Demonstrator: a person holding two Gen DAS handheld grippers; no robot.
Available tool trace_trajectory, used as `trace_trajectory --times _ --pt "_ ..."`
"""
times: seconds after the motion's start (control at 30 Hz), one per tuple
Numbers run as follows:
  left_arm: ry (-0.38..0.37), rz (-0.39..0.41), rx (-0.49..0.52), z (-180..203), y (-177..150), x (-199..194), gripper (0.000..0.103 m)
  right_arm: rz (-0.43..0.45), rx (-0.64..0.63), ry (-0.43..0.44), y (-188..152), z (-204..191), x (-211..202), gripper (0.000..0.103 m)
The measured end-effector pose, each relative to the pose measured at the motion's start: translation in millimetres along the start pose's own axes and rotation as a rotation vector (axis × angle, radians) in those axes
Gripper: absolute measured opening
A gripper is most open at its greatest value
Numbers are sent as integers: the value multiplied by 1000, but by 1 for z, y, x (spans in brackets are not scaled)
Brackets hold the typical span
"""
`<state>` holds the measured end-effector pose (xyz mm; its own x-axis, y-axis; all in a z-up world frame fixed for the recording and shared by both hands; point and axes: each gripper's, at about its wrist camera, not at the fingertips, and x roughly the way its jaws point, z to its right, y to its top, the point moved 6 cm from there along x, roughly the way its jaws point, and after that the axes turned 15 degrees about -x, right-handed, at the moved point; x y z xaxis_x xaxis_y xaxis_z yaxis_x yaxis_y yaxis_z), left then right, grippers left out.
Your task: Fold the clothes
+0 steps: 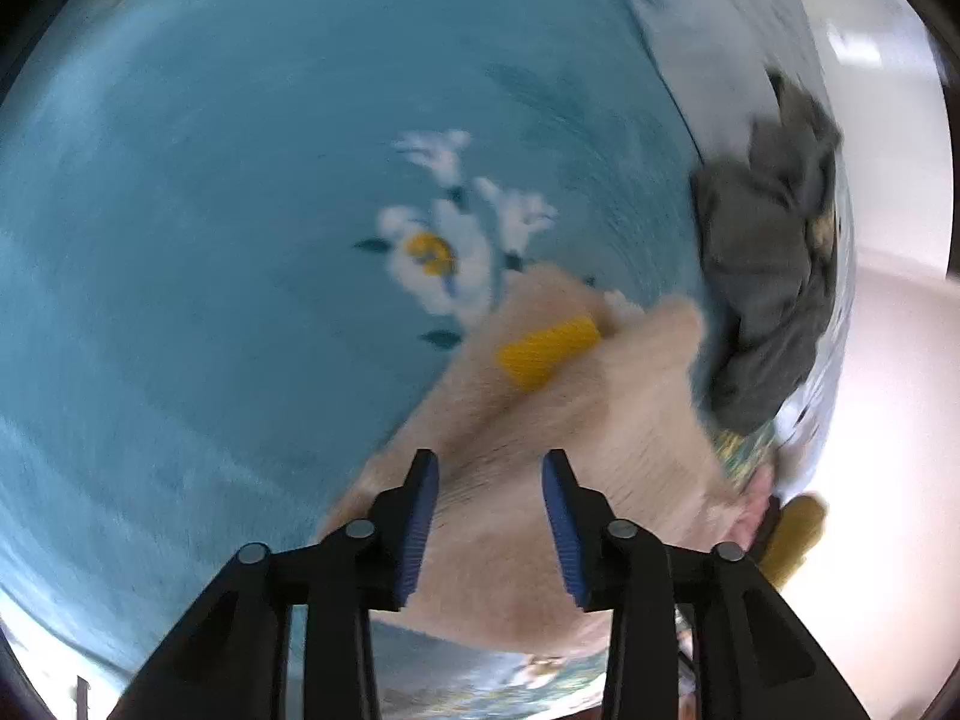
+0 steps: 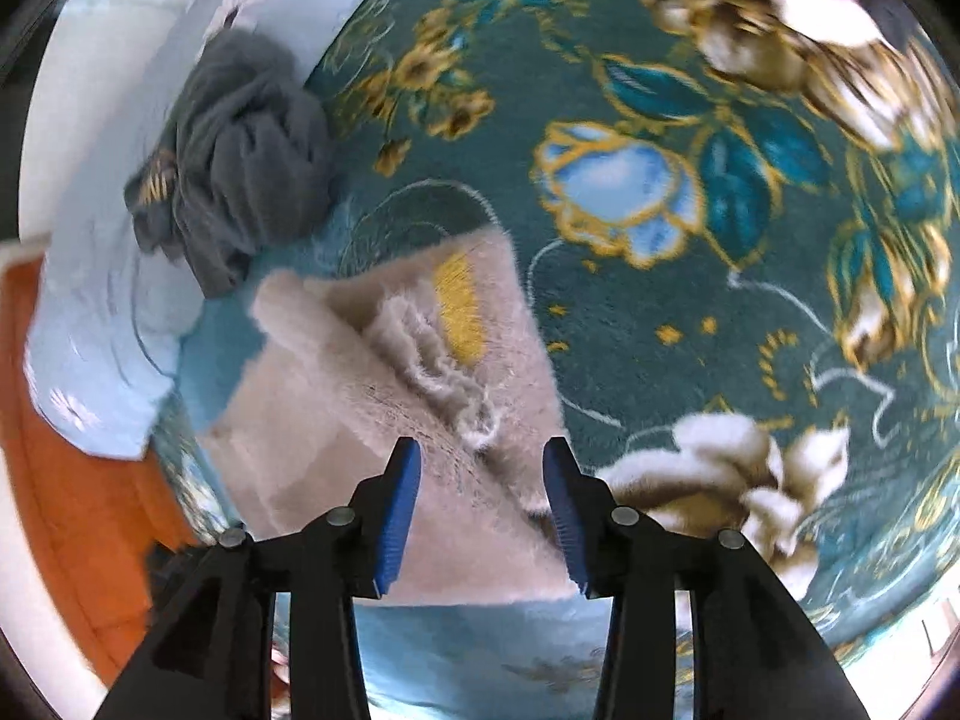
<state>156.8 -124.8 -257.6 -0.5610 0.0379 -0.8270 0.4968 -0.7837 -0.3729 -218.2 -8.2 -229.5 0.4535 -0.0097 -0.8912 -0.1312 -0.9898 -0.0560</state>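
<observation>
Two claws gaping, gripping nothing | I'm hovering left gripper (image 1: 489,531) and right gripper (image 2: 480,516) over beige fuzzy garment (image 2: 384,420) | it's lying frame-centre, running toward upper left of right view, equally near both.

Open teal blanket (image 1: 210,240) left of beige fleece garment (image 1: 570,420); crumpled grey garment (image 1: 774,276) blocking the far right edge. Flowered carpet (image 2: 690,312) free to the right, grey heap crowding upper left.

Left gripper (image 1: 489,519) and right gripper (image 2: 483,510) both gape, empty.
</observation>
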Motion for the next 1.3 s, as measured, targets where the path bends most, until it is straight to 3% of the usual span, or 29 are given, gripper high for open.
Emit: trace_trajectory --times 0.1,0.3,0.37,0.47,0.5,0.63,0.8,0.97,1.07,1.13,1.17,1.3 --pt "63 12 88 10 -1 6 56 -15 -57 -29 8 -11 12 44" --pt "156 25 241 24 -6 17 53 -26 -140 -85 26 -28 28 47" --pt "169 34 264 24 -7 17 49 -20 -163 -98 28 -32 28 47" --pt "195 52 306 23 -10 17 25 -15 -197 -119 27 -35 26 39" --pt "203 58 327 23 -11 17 18 -14 -209 -128 26 -35 24 32" --pt "162 74 380 25 -19 8 14 3 -222 -110 22 -37 14 14" --pt "62 74 346 22 -20 -7 13 39 -185 -83 19 -33 0 12" --pt "130 65 335 12 -21 8 13 -3 -146 -111 10 -15 11 12" --pt "176 67 313 7 -15 16 20 -10 -153 -134 13 -14 16 14" --pt "210 70 302 5 -10 20 42 -13 -169 -159 15 -12 18 27" --pt "220 71 307 4 -8 22 48 -15 -177 -172 16 -10 18 31" --pt "239 59 333 1 -1 29 56 -14 -168 -179 18 4 20 56"
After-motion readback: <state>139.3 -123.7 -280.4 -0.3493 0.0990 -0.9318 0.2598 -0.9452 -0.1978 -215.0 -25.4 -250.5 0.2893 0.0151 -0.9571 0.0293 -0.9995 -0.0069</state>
